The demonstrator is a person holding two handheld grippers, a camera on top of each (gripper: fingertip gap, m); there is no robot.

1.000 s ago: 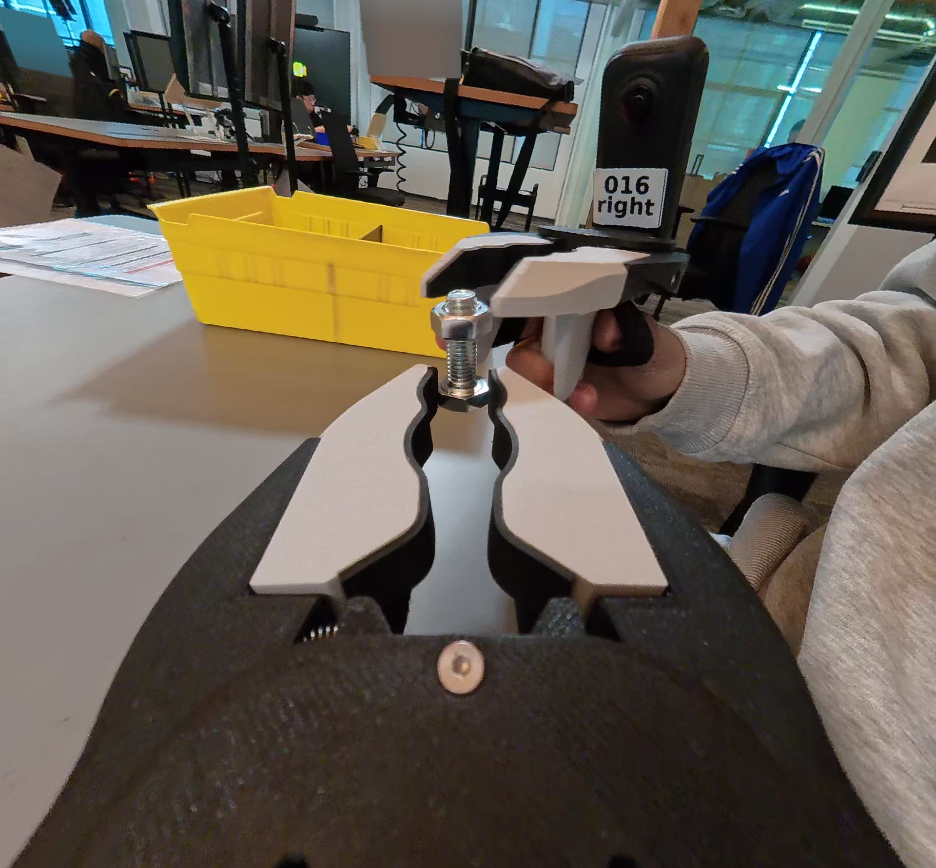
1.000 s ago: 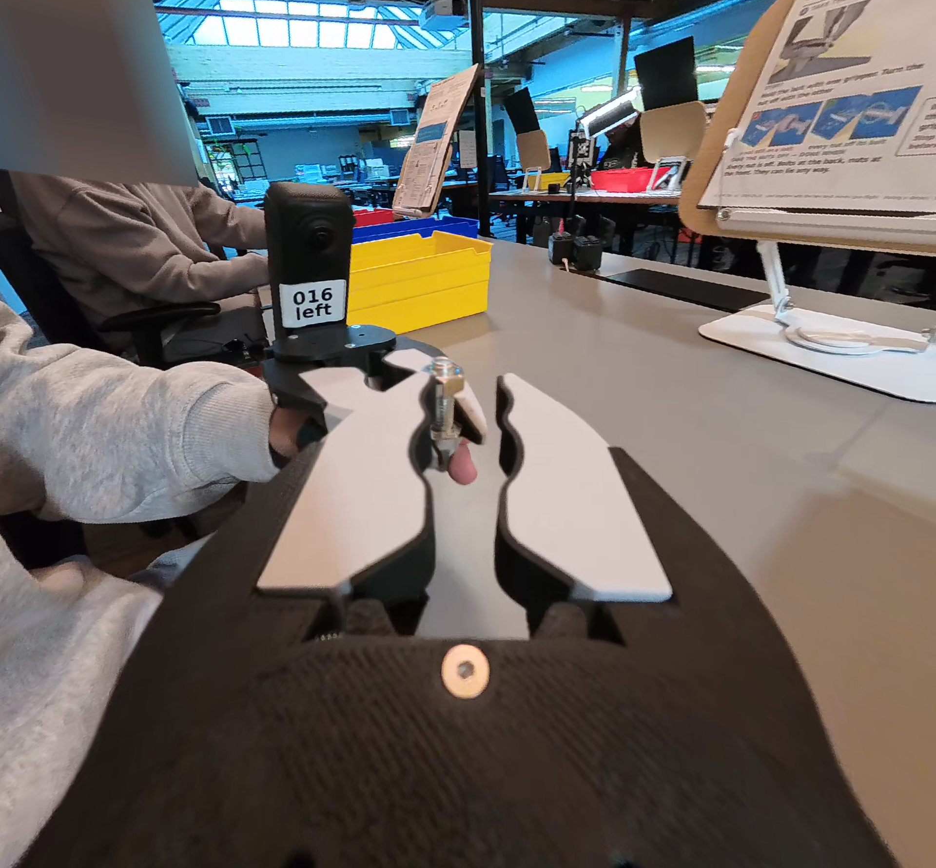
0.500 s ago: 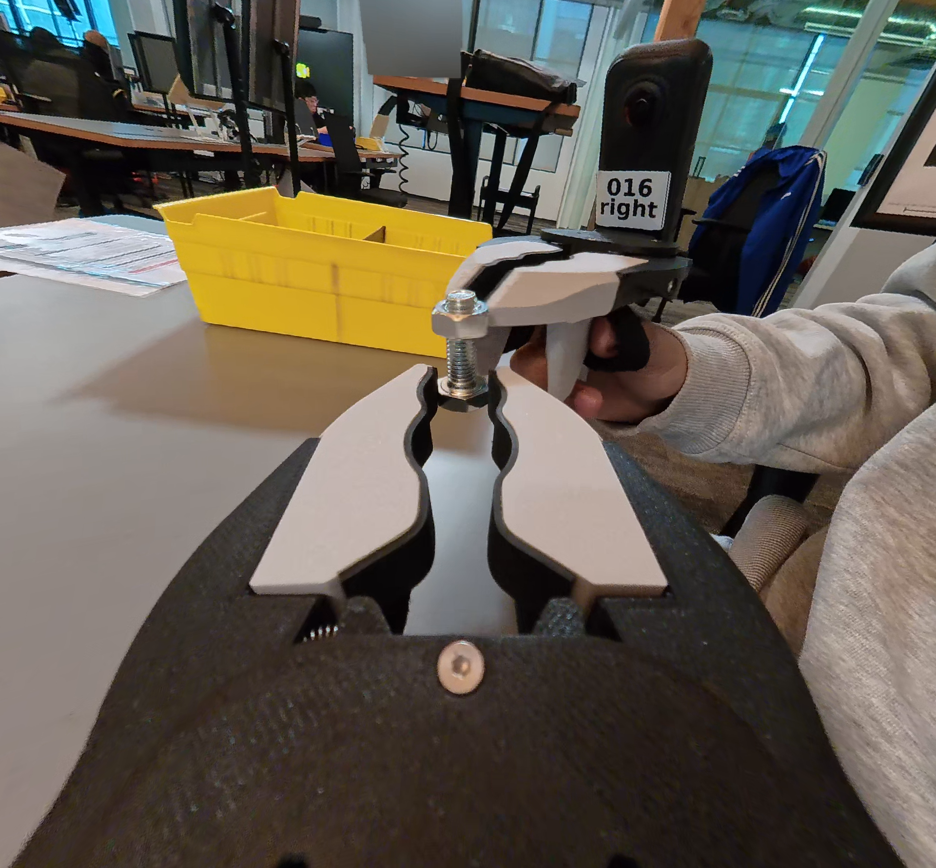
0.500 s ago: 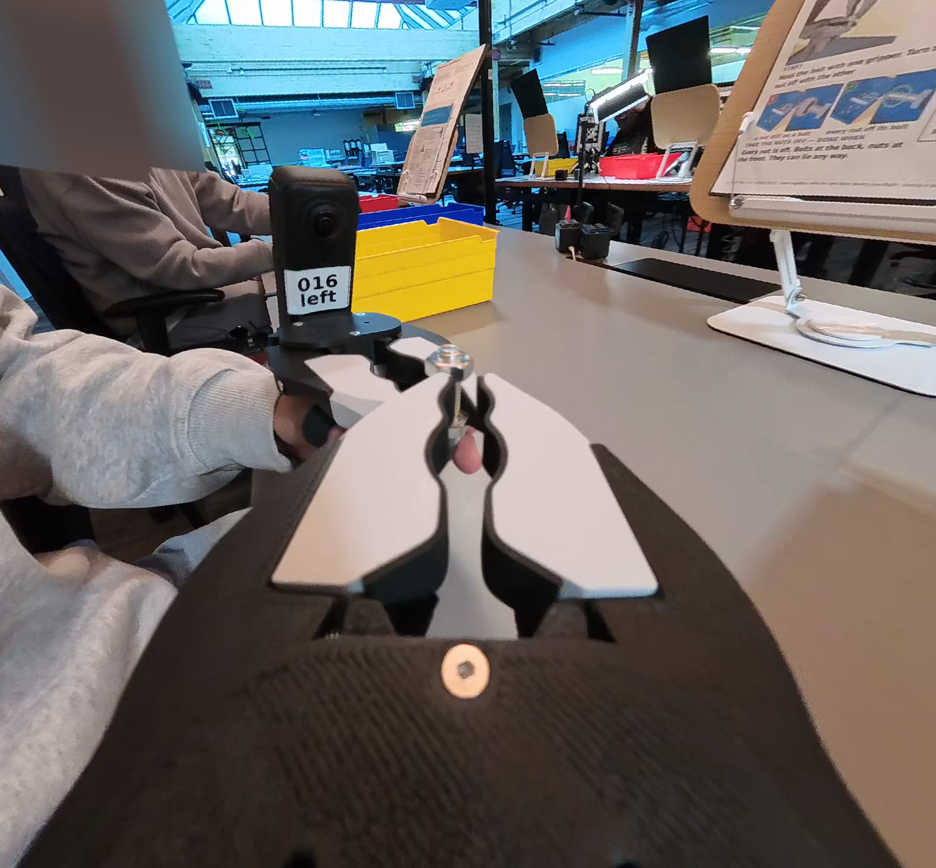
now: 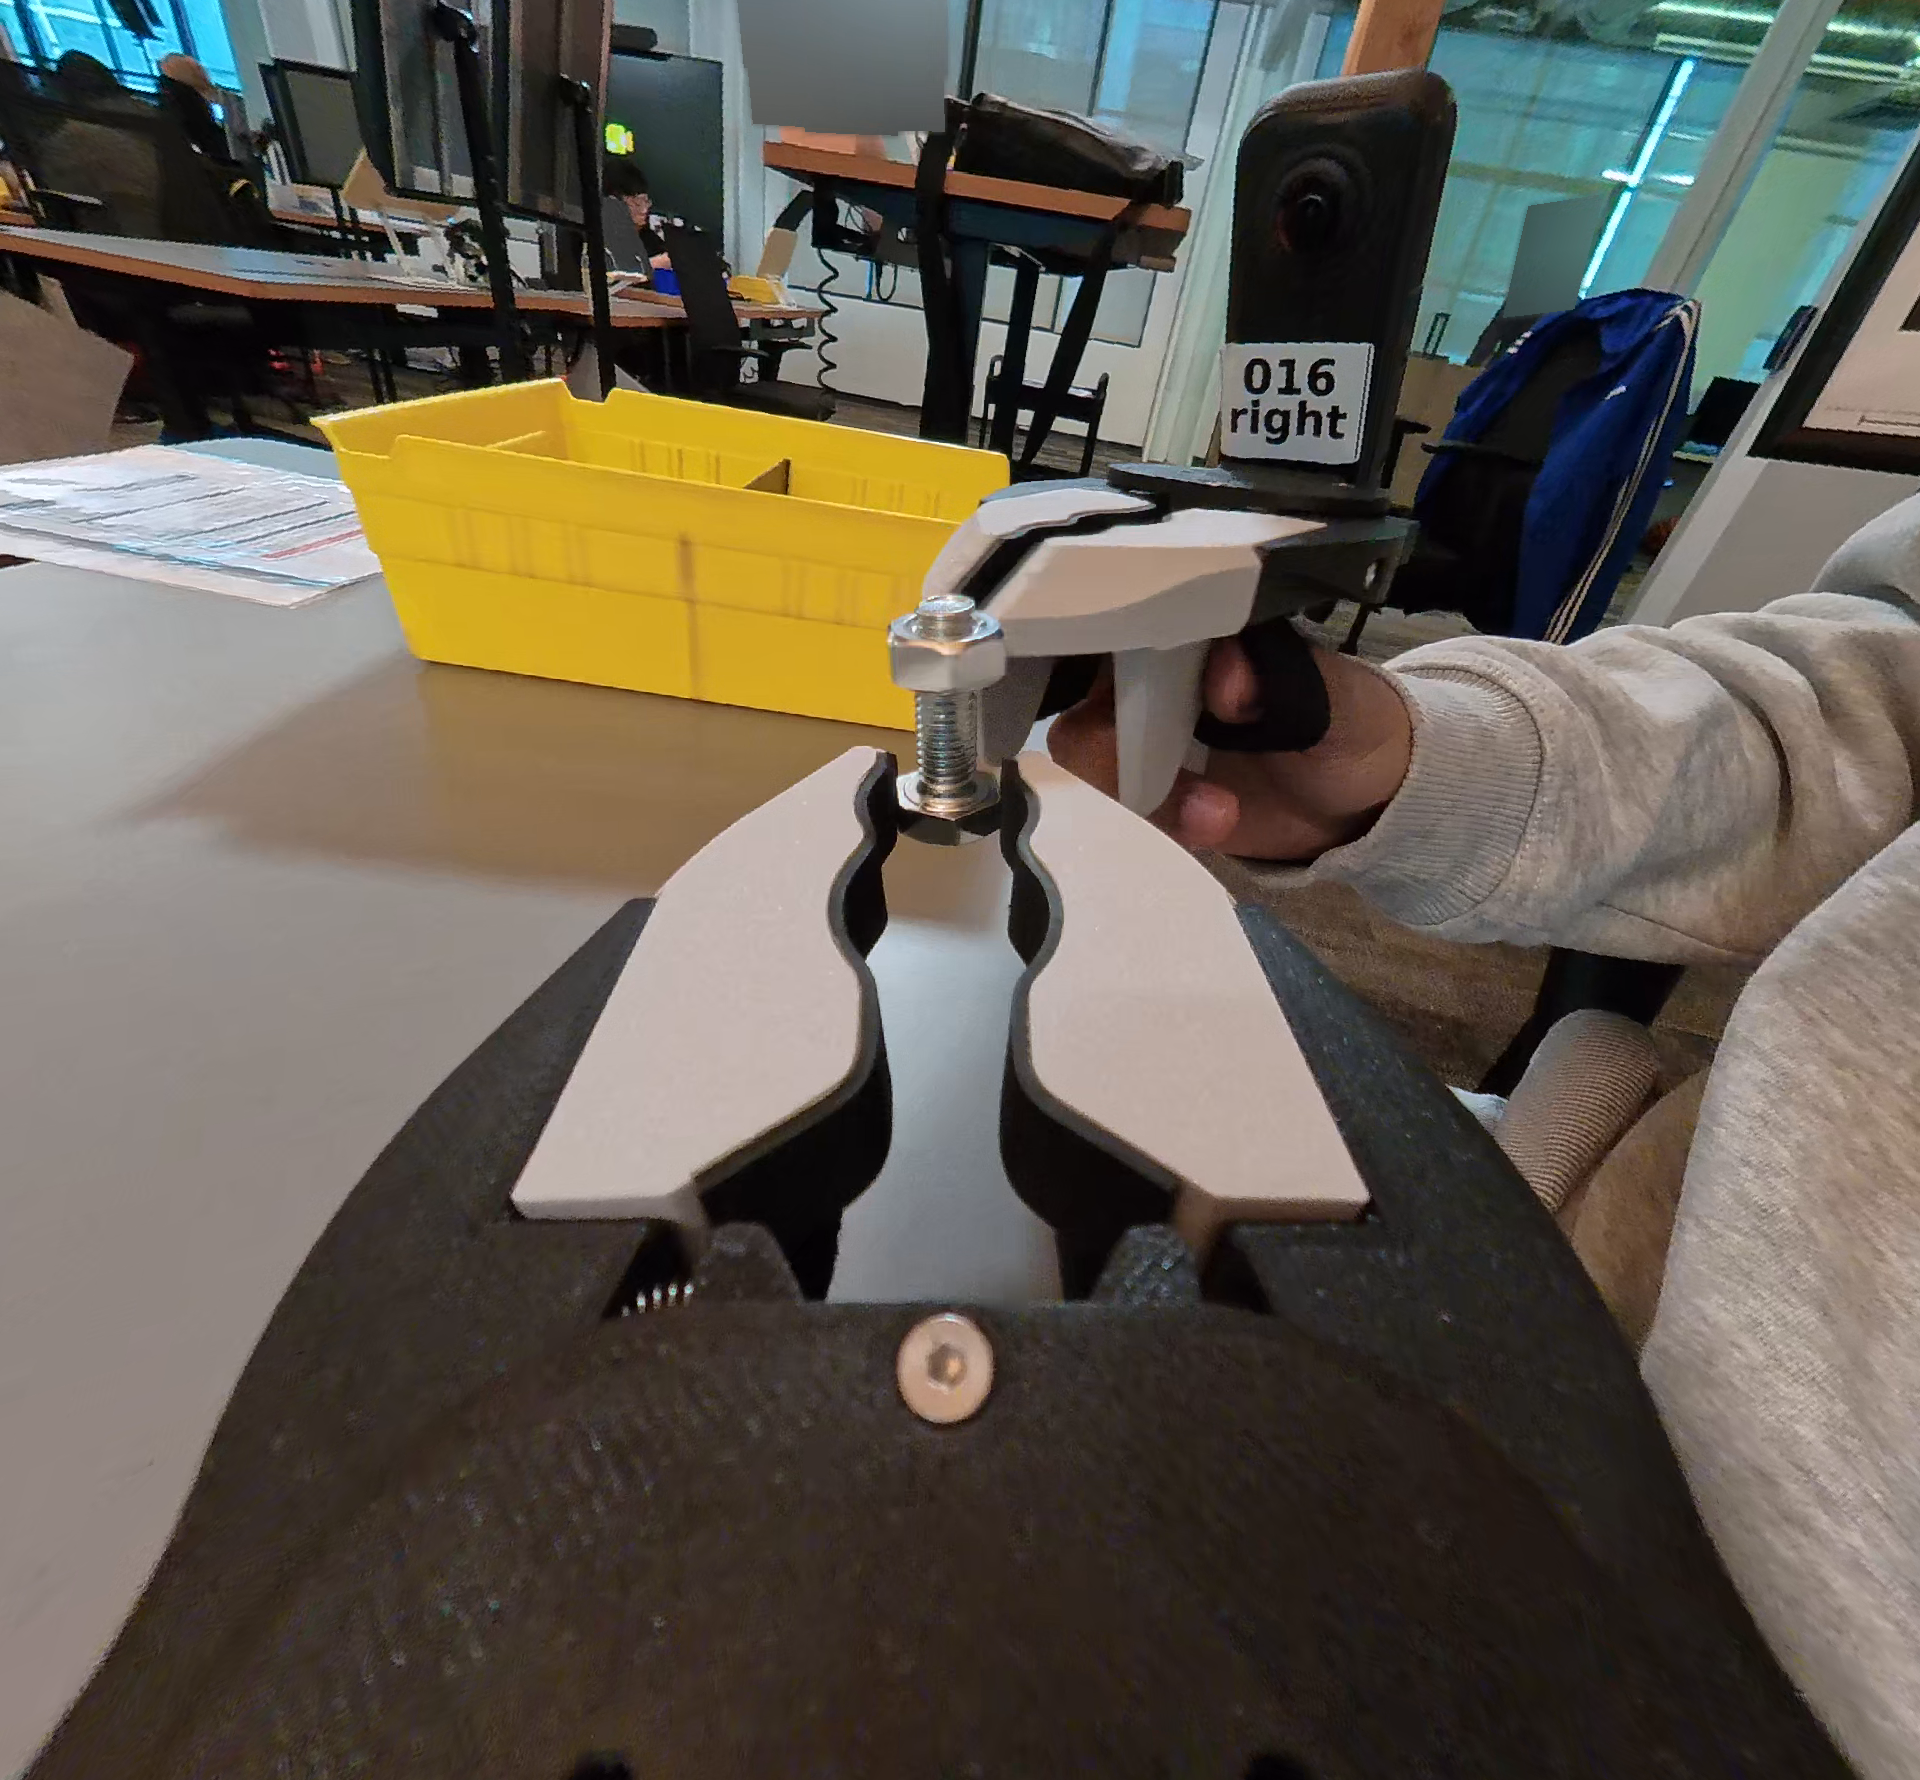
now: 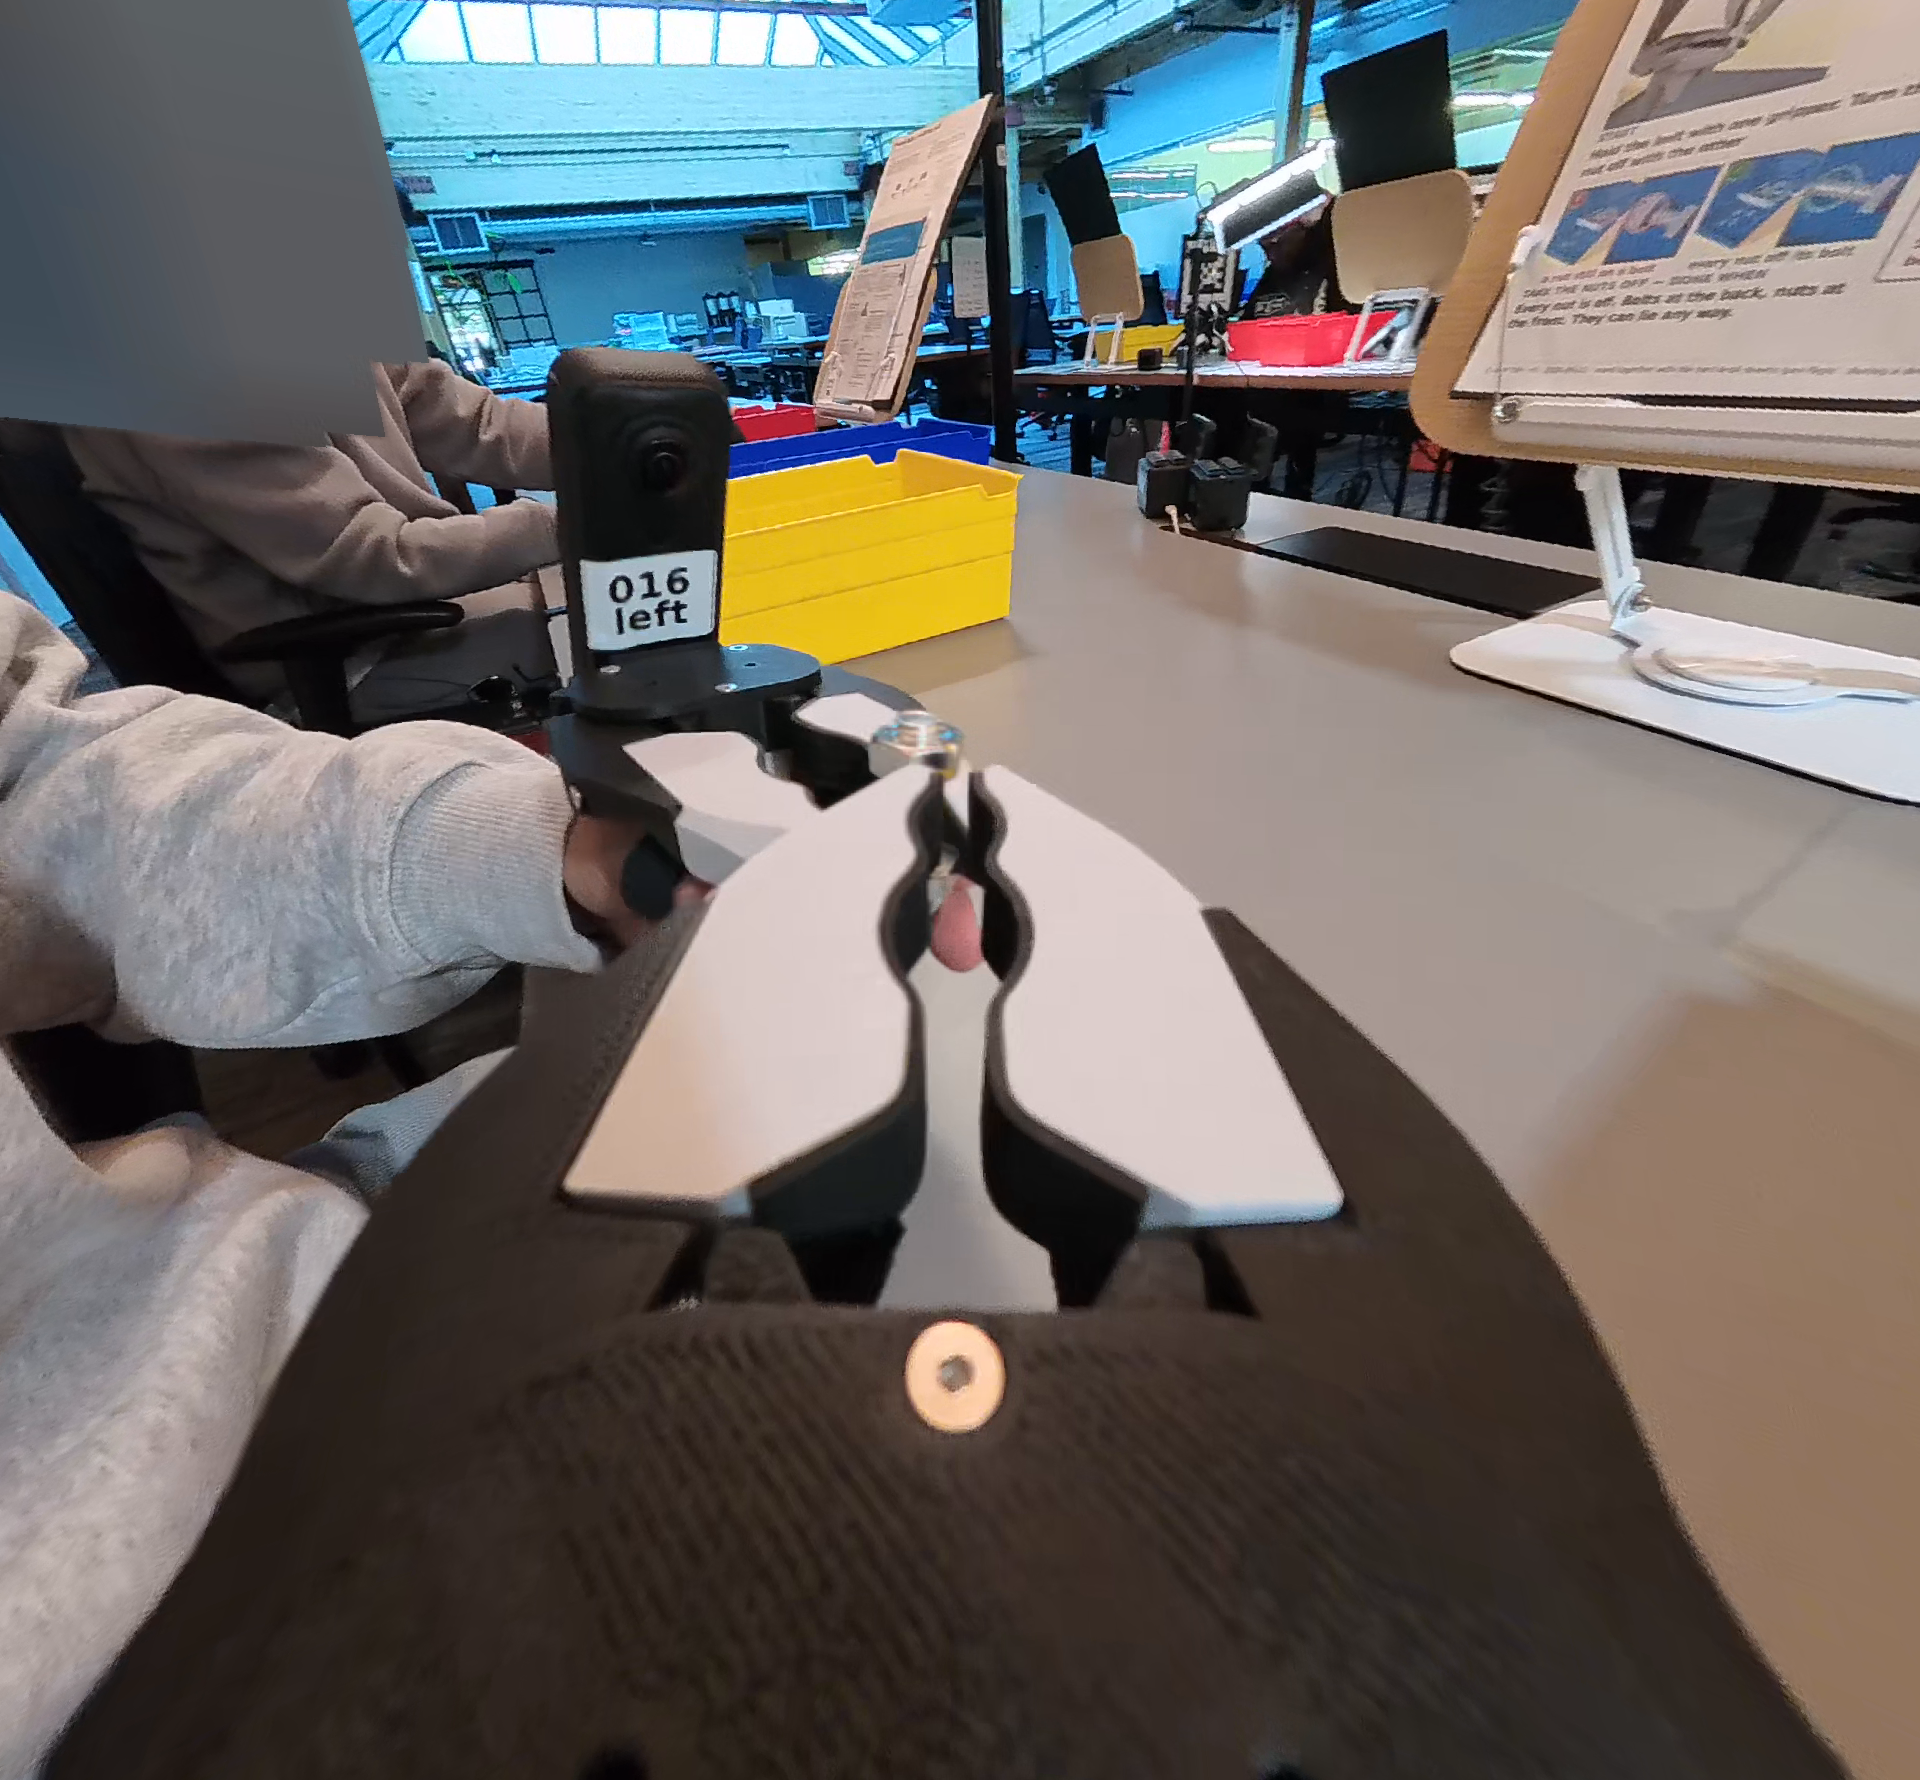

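shiny silver metal stands in the middle: a bolt (image 5: 945, 733) points straight up, with a nut (image 5: 943, 641) near its top. the left gripper (image 5: 945, 811) has its two white fingers (image 5: 748, 982) squeezed on the bolt's bottom end, so the bolt is held up above the grey table (image 5: 208, 847). the right gripper (image 6: 951, 795) comes in from the side, and its fingers (image 6: 1101, 992) are pinched close around the bolt just under the nut; it looks like they grip there, though the touching spot is partly hidden. a hand (image 5: 1278, 764) in a grey sleeve (image 5: 1621, 774) holds the right gripper's handle. behind the bolt on the table sits a yellow bin (image 5: 665, 567) with walls inside that split it into parts; you cannot tell what is in it from here. in the right wrist view another yellow bin (image 6: 873, 546) sits further back on the table, a blue bin (image 6: 862, 442) is just behind it, and a red bin (image 6: 1299, 343) sits far off on another desk. what they hold is hidden. a paper sheet (image 5: 177, 520) lies on the table left of the first yellow bin.
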